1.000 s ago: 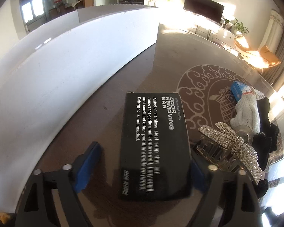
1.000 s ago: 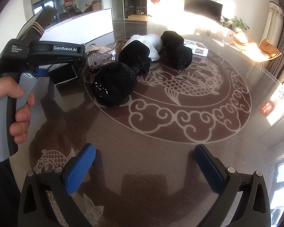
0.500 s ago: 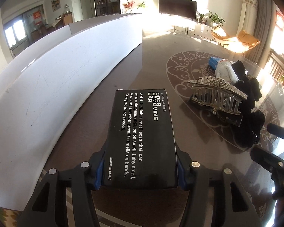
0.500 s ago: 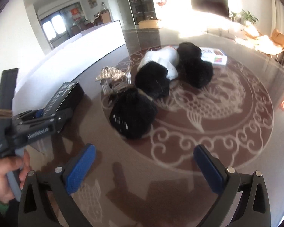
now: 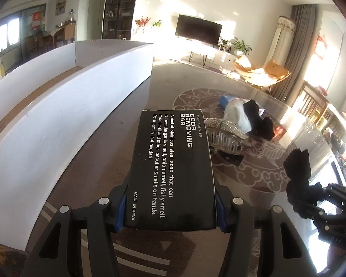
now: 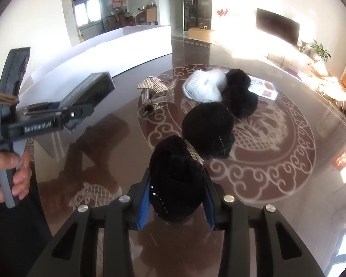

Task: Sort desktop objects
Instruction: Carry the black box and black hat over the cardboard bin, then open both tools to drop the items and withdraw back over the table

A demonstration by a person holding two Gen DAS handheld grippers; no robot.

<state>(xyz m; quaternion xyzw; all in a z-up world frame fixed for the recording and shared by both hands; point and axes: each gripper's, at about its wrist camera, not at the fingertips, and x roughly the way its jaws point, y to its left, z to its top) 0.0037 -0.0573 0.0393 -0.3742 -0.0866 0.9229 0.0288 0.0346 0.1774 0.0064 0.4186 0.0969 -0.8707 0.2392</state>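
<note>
I hold two catches above the glossy brown patterned tabletop [image 6: 288, 161]. At lower centre of the left wrist frame, my left tongs [image 5: 170, 210] pinch the flat black cardboard box printed "Odor Removing Bar" [image 5: 173, 173] by its long side edges near its rear end, and the box juts forward, clear of the surface. It looks stiff and light, with smooth card faces, so I judge the side edges the right place to grip and the far end liable to sag if the pinch slackens. At lower centre of the right wrist frame, my right tongs [image 6: 176, 202] are closing on the soft black fuzzy knitted bundle with a row of small studs [image 6: 177, 180], blue pads [image 6: 144, 204] against its flanks. It should squash and weigh little; I would take it mid-body, since loose folds could slip. Whether it is fully off the tabletop I cannot quite tell. The long white open tray [image 5: 57, 120] runs along the left of the frame, near the box.
</note>
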